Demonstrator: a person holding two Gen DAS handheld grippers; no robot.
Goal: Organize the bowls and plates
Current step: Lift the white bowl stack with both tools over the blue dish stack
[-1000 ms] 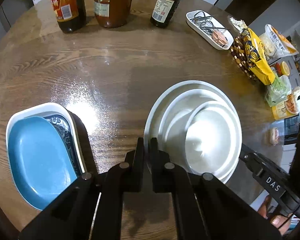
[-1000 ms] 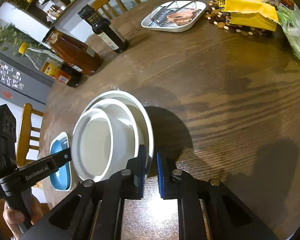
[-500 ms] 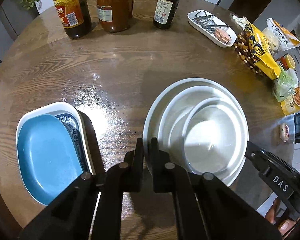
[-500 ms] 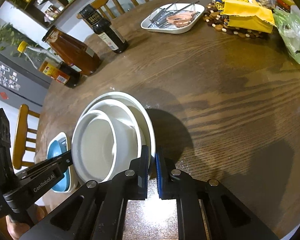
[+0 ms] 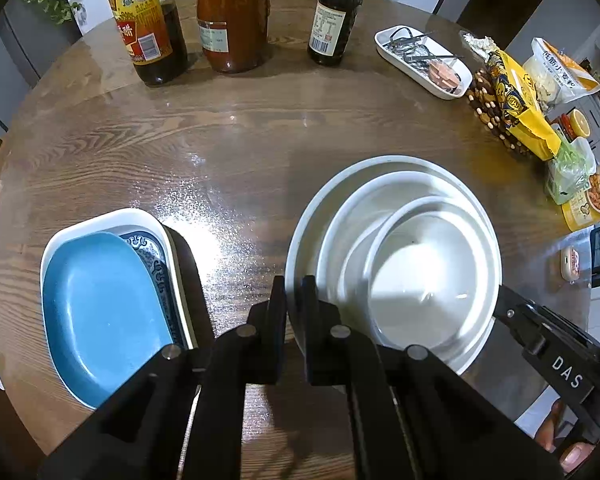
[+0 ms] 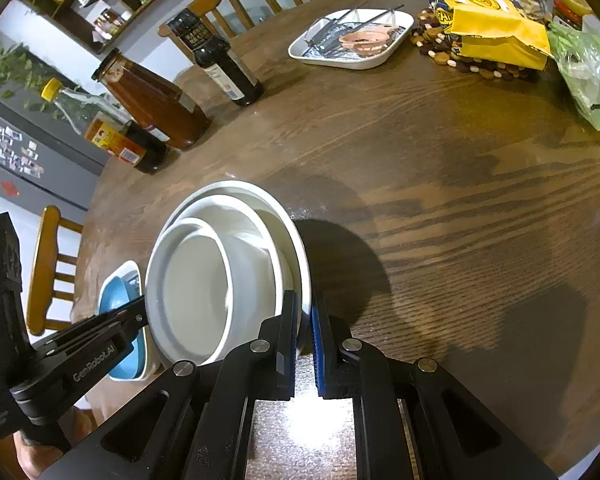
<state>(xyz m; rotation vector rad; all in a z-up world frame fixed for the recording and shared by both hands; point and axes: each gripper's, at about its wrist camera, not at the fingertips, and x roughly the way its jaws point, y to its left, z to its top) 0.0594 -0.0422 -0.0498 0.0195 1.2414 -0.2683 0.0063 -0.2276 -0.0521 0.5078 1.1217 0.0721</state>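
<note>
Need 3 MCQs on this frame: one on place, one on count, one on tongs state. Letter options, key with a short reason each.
1. The blue dish lies:
A. in a white rectangular dish
B. on the white stack
C. among the bottles

2. White round dishes nested in the stack:
A. one
B. three
C. five

3. The left tongs are:
A. wide open
B. shut on the stack's outer rim
C. holding a bottle

Key: 1 A, white rim surrounds it; 2 B, three concentric rims; 3 B, the rim sits between its fingers.
</note>
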